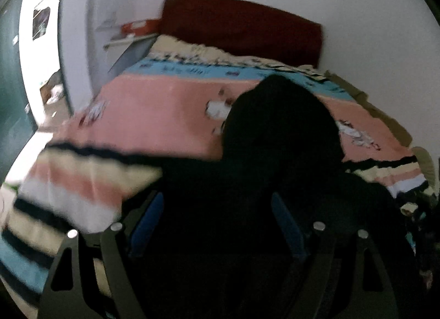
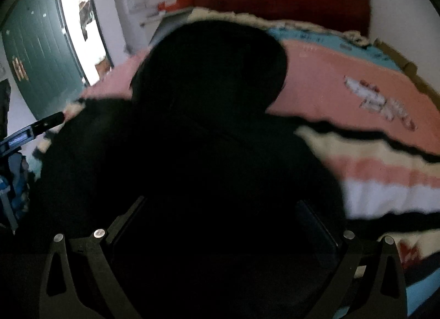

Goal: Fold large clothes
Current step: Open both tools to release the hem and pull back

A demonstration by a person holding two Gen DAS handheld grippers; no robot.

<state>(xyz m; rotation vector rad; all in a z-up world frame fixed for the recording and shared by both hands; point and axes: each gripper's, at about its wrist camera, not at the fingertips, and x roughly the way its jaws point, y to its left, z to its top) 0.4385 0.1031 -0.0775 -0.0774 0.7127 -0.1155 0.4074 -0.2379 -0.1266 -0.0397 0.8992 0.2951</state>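
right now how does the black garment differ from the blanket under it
The black garment is plain and dark; the blanket is pink with blue, cream and black stripes. The garment is bunched in a heap, the blanket lies spread flat and far wider. Both are soft fabric on the bed.

Markings on the blanket (image 1: 154,115) are too blurred to read.
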